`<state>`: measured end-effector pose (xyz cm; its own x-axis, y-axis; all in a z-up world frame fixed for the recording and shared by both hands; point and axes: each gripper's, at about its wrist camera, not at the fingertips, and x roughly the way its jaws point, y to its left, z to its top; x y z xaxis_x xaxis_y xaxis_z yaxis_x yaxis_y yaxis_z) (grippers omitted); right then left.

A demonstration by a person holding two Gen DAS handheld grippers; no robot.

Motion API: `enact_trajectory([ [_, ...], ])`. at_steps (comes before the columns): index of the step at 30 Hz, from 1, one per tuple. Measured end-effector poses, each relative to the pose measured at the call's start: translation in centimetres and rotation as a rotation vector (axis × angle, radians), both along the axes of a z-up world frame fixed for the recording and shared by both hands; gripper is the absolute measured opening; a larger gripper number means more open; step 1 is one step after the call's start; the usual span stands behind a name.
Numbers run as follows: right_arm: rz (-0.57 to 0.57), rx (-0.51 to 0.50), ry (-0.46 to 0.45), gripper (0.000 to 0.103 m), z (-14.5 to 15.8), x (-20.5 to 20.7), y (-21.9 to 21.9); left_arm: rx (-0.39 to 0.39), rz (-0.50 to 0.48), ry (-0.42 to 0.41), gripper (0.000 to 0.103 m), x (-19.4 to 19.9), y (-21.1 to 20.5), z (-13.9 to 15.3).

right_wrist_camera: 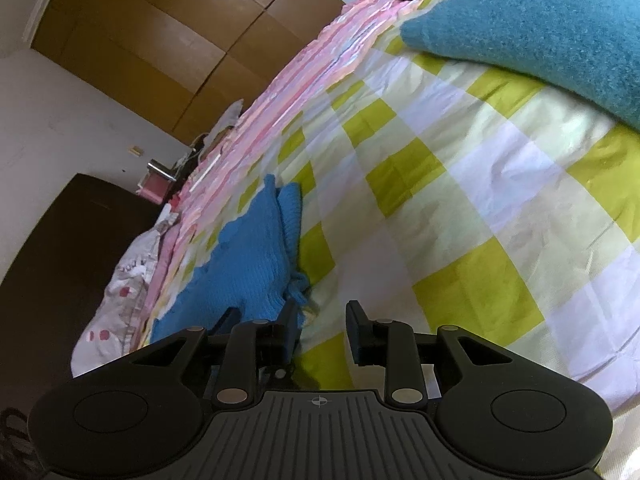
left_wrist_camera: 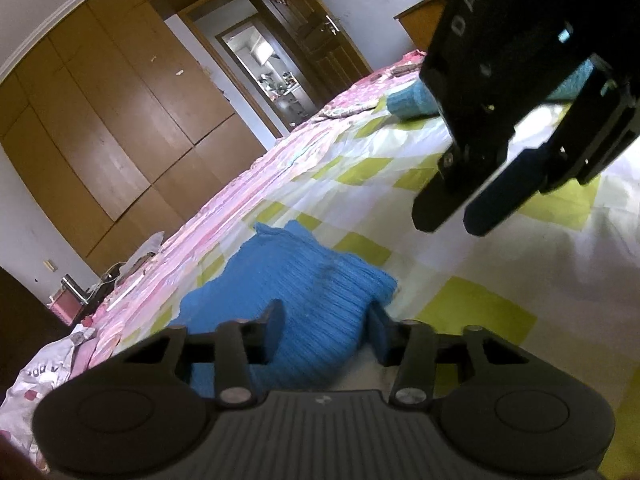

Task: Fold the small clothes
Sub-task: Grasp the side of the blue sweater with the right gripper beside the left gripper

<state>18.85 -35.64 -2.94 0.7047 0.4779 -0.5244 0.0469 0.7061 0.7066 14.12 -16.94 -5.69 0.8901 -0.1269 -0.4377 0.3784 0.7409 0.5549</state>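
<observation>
- blue knit garment [left_wrist_camera: 304, 280] lies bunched on the checked bed cover [left_wrist_camera: 500, 280], lower centre of the left wrist view and lower left of the right wrist view, near the pink quilt [left_wrist_camera: 224, 216].
- left gripper [left_wrist_camera: 326, 334] has its fingers part open astride the knit; whether the pads pinch it, i cannot tell.
- right gripper [right_wrist_camera: 320, 330] has fingers narrowly apart with nothing between them, just beside the garment's edge.
- judged by its look, the knit is soft, light and floppy; it would stretch and sag rather than slip.
- best taken at two corners or a hem edge, not mid-panel.
- teal blanket [right_wrist_camera: 540, 32] sits well apart, upper right.
</observation>
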Motion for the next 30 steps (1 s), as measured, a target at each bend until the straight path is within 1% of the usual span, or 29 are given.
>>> enact_trajectory([
  [1,0.005,-0.004,-0.008,0.029,0.1,0.1,0.1,-0.011,0.002,0.015,0.031,0.1,0.1,0.1],
  [2,0.009,-0.006,-0.014,0.031,0.2,0.3,0.2,-0.035,0.010,0.031,0.028,0.2,0.4,0.2],
  [3,0.013,-0.005,-0.020,0.033,0.3,0.6,0.3,-0.063,0.015,0.042,0.027,0.2,0.7,0.5],
  [5,0.018,0.004,-0.023,0.035,0.3,1.4,0.7,-0.109,0.015,0.058,0.024,0.1,1.2,0.9],
  [8,0.039,0.011,-0.017,0.037,0.2,3.9,1.8,-0.171,0.006,0.075,0.020,-0.2,1.8,1.6],
  [10,0.041,0.039,-0.008,0.038,-0.1,5.7,2.4,-0.209,0.004,0.088,0.019,-0.4,2.1,2.1],
  [12,0.042,0.064,0.007,0.044,-0.4,7.4,3.0,-0.249,0.006,0.102,0.018,-0.4,2.5,2.6],
  [14,0.040,0.057,0.022,0.046,-0.7,9.0,3.7,-0.287,0.009,0.118,0.017,-0.3,2.9,3.0],
  [16,0.033,0.023,0.040,0.046,-0.9,10.4,4.4,-0.318,0.010,0.126,0.017,-0.3,3.2,3.3],
  [19,0.034,0.039,0.038,0.045,-1.4,11.6,4.9,-0.354,0.003,0.127,0.016,-0.5,3.6,3.7],
  [24,0.016,0.121,0.036,0.045,-2.3,13.2,5.0,-0.403,0.001,0.145,0.016,-0.3,4.3,4.2],
  [26,0.017,0.134,0.034,0.044,-2.5,13.8,5.4,-0.416,0.006,0.149,0.015,-0.3,4.5,4.4],
  [27,0.018,0.125,0.035,0.040,-2.4,14.1,5.6,-0.423,0.007,0.150,0.015,-0.3,4.7,4.5],
  [28,0.019,0.115,0.039,0.039,-2.4,14.2,5.7,-0.435,0.006,0.155,0.015,-0.3,4.8,4.6],
  [29,0.020,0.113,0.040,0.035,-2.3,14.3,5.8,-0.446,0.006,0.160,0.015,-0.3,4.8,4.7],
  [30,0.018,0.105,0.050,0.025,-2.3,14.3,5.8,-0.455,0.007,0.161,0.015,-0.5,4.8,4.9],
])
